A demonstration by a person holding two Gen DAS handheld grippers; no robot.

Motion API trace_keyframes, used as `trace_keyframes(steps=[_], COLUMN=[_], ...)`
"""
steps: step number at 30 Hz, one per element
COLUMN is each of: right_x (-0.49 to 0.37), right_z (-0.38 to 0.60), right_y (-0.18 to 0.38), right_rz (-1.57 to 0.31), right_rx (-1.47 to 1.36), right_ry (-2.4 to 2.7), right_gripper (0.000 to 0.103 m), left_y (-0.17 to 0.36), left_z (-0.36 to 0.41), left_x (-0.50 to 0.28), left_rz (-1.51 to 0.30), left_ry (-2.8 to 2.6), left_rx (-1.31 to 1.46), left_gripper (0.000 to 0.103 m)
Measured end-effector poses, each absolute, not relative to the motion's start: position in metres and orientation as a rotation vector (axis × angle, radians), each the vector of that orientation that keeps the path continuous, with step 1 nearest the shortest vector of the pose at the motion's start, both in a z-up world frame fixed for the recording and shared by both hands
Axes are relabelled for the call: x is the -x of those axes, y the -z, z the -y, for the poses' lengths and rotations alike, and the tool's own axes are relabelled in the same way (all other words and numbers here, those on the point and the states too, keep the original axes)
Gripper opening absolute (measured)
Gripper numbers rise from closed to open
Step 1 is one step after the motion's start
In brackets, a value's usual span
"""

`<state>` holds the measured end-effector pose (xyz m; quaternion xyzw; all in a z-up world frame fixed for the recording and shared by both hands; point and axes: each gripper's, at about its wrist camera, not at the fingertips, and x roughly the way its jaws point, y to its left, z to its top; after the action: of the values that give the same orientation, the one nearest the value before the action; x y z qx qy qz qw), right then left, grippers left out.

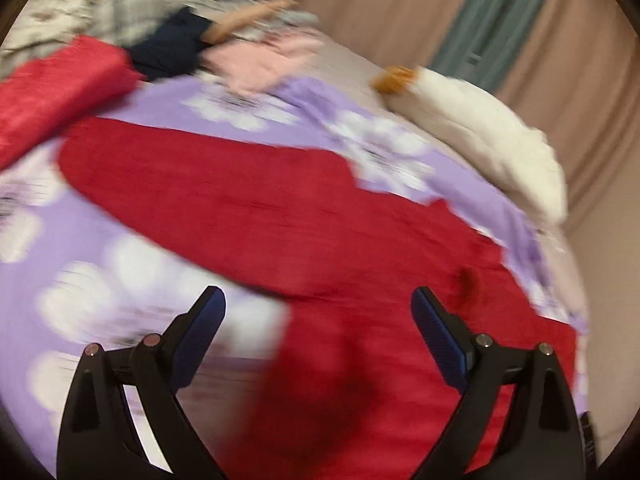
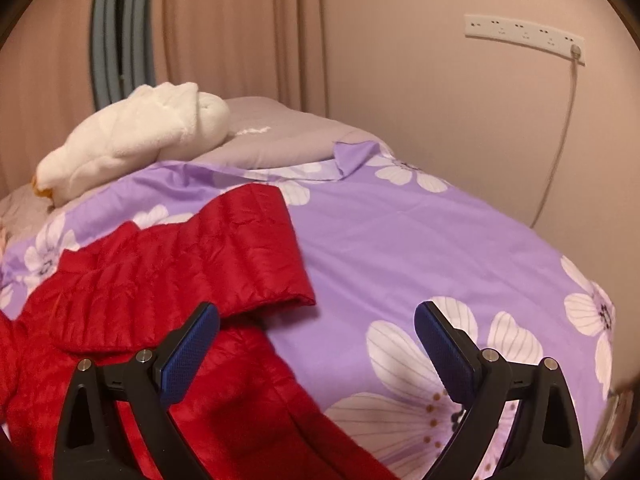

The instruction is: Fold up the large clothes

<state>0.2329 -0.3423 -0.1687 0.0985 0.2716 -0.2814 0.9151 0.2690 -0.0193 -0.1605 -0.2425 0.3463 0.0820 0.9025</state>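
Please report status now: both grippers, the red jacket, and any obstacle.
Left gripper and right gripper: jaws open, empty. Red jacket spread on purple floral cover, sleeve folded across. No obstacle on it.

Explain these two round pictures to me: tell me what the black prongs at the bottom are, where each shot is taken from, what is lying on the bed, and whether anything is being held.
No robot here: a person holds a pair of hand-held tongs in each hand, and a wide-angle camera on each looks out along its two black fingers with blue pads. The blurred picture comes from the left tongs, the sharp one from the right tongs. Both stand open and hold nothing. On the purple flowered cover lies a red quilted jacket, the garment to fold. A white plush toy rests near a grey pillow. The left view also shows a pile of other clothes at the far end, too blurred to sort.
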Motion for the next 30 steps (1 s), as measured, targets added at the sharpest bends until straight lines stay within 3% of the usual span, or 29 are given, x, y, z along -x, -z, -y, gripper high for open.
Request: trace_keyframes(steps=[6,10,11,14,15,17,21,30], right_x=[-0.228,-0.225,-0.224,-0.219,-0.218,-0.216,-0.213,-0.221], right_z=[0.357,0.37,0.373,0.387,0.393,0.402,0.4,0.372], right_y=[0.174,0.177,0.176,0.181,0.183,0.187,0.187,0.184], right_rz=[-0.594,-0.604,-0.605,-0.603,-0.608,-0.609,-0.587,-0.599], right_rx=[-0.146,-0.184,-0.169,-0.226,-0.282,-0.392,-0.475,-0.359], right_ry=[0.594,0.54,0.555,0.607,0.615,0.589,0.53,0.508], right_gripper=[0.097,0.097,0.097,0.097,0.097,0.097,0.097,0.097], left_y=[0.206,0.232,0.233,0.226,0.226,0.226,0.215,0.197], left_z=[0.113,0.141,0.146,0.159,0.159,0.158,0.134,0.046], left_x=[-0.34,-0.366,-0.368,-0.372,-0.373,-0.374,-0.366,-0.345], left_rz=[-0.939,-0.97,-0.949,-0.892,-0.894,-0.883,-0.821,-0.701], left_ry=[0.067,0.042,0.022,-0.007,-0.034,-0.089,-0.204,-0.405], left_rx=[0.486,0.473,0.452,0.371,0.356,0.341,0.278,0.25], left_gripper=[0.094,0.089,0.081,0.032,0.022,0.014,0.01,0.012])
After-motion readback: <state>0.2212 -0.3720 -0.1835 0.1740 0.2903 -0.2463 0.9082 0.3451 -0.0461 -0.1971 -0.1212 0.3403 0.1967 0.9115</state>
